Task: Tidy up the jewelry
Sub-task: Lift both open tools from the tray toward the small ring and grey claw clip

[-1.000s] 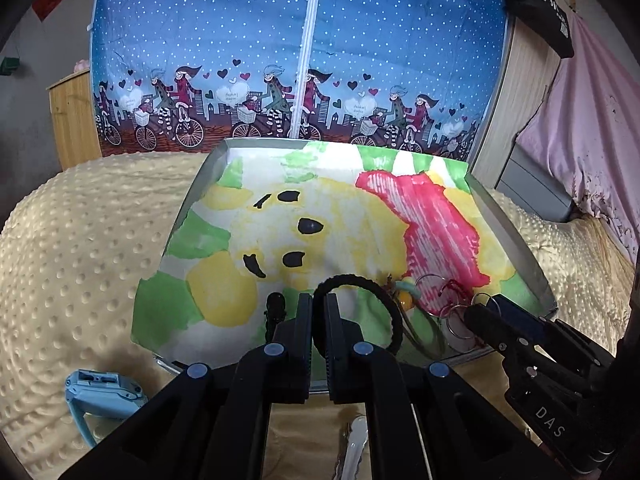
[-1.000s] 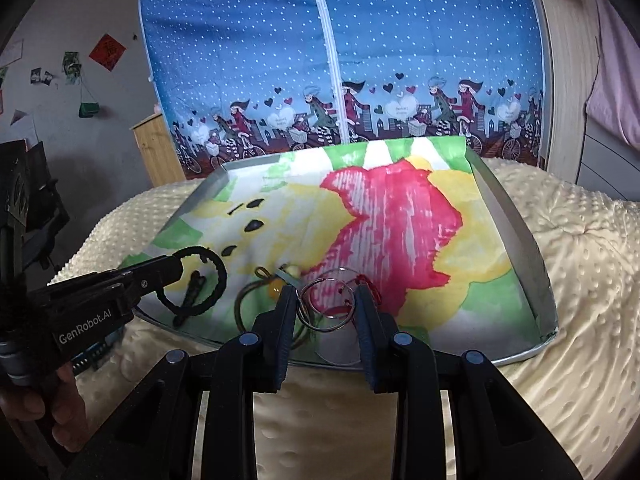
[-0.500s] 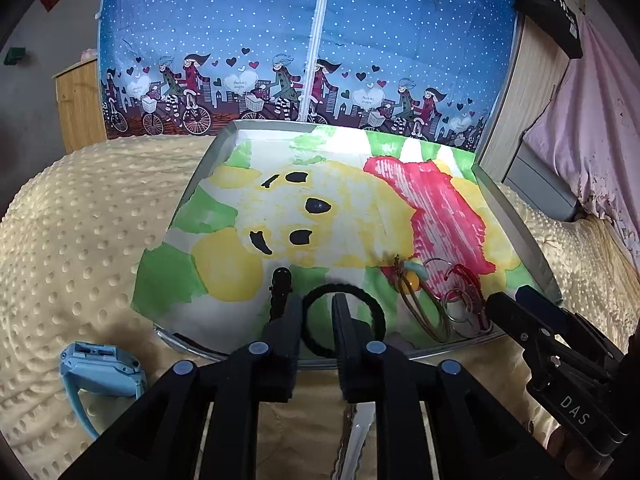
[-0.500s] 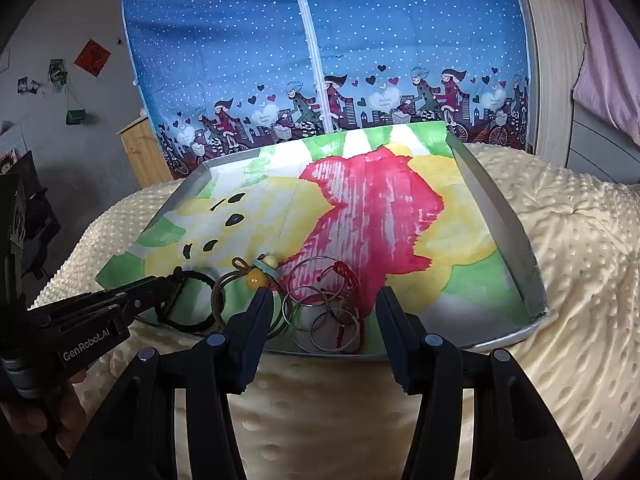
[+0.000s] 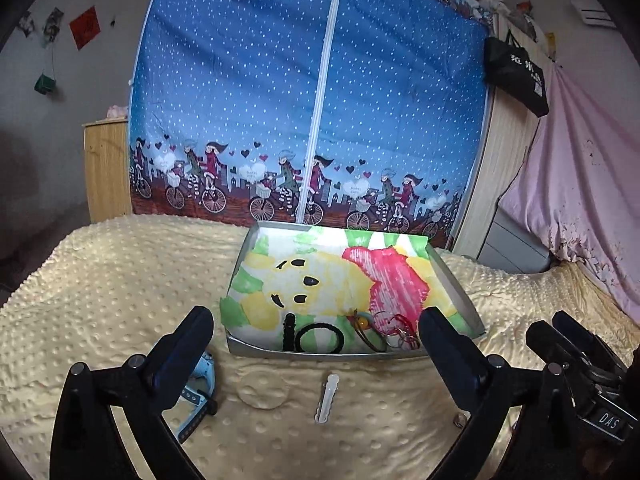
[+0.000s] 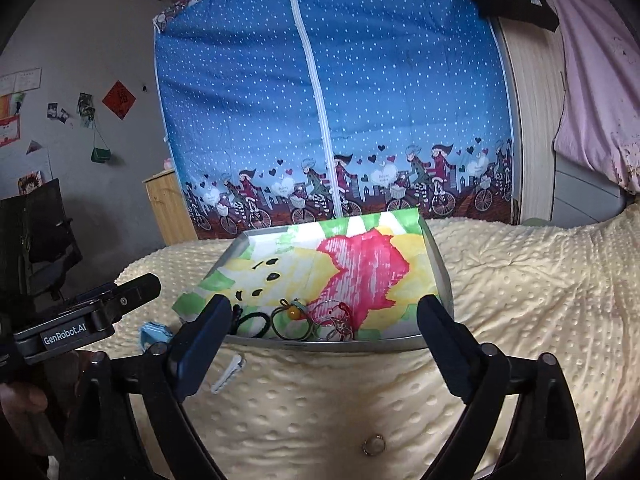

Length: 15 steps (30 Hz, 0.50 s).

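A metal tray (image 5: 328,354) lined with a painted paper sits on the cream blanket. Along its near edge lie a black hair tie (image 5: 320,338), a black clip (image 5: 289,330), a beaded cord (image 5: 362,322) and thin bangles (image 5: 400,334). My left gripper (image 5: 316,320) hangs back above the blanket, jaws opening wide, nothing between them. My right gripper (image 6: 324,308) is likewise back from the tray (image 6: 328,346), jaws opening, empty; the bangles (image 6: 336,326) and hair tie (image 6: 252,324) lie beyond it. A white hair clip (image 5: 327,398), a blue watch (image 5: 198,392) and a small ring (image 6: 373,446) rest on the blanket.
A blue zipped fabric wardrobe (image 5: 320,120) stands behind the bed, a wooden cabinet (image 5: 106,168) to its left and a pink cloth (image 5: 580,200) on the right. In the right wrist view a black chair (image 6: 44,232) stands at the left.
The left gripper let go of the black hair tie and the right let go of the bangles, both inside the tray. Both grippers drew back and up, jaws spreading wide.
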Available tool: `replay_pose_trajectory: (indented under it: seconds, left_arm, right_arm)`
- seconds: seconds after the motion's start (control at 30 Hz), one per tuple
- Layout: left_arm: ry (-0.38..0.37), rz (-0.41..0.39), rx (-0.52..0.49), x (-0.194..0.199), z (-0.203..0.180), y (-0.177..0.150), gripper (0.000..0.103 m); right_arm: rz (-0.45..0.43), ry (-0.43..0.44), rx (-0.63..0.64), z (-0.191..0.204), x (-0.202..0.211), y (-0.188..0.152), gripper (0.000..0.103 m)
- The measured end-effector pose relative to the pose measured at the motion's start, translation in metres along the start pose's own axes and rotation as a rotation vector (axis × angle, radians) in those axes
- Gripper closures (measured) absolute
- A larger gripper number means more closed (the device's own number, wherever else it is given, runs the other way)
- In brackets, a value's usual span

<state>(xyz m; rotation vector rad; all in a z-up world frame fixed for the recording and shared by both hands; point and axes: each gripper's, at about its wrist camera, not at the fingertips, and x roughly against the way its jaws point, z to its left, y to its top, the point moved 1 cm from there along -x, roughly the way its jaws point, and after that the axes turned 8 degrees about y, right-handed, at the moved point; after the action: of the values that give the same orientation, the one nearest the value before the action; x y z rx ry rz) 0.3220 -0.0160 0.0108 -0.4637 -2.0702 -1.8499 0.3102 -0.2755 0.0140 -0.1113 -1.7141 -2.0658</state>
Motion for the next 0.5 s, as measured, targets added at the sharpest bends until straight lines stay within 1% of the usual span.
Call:
replay_pose_trajectory:
  seconds: [0.1, 0.27, 0.5]
  left_arm:
    - [0.003, -0.035, 0.001, 0.032, 0.005, 0.002, 0.000]
    - [0.015, -0.083, -0.017, 0.084, 0.012, -0.006, 0.000]
    - [0.040, -0.116, -0.049, 0.143, 0.012, -0.031, 0.000]
  right_arm:
    - [-0.053, -0.006, 0.012, 0.010, 0.035, 0.004, 0.002]
    - [-0.097, -0.023, 0.010, 0.025, 0.086, 0.005, 0.001]
    - [-0.107, -0.043, -0.002, 0.037, 0.137, -0.014, 0.001]
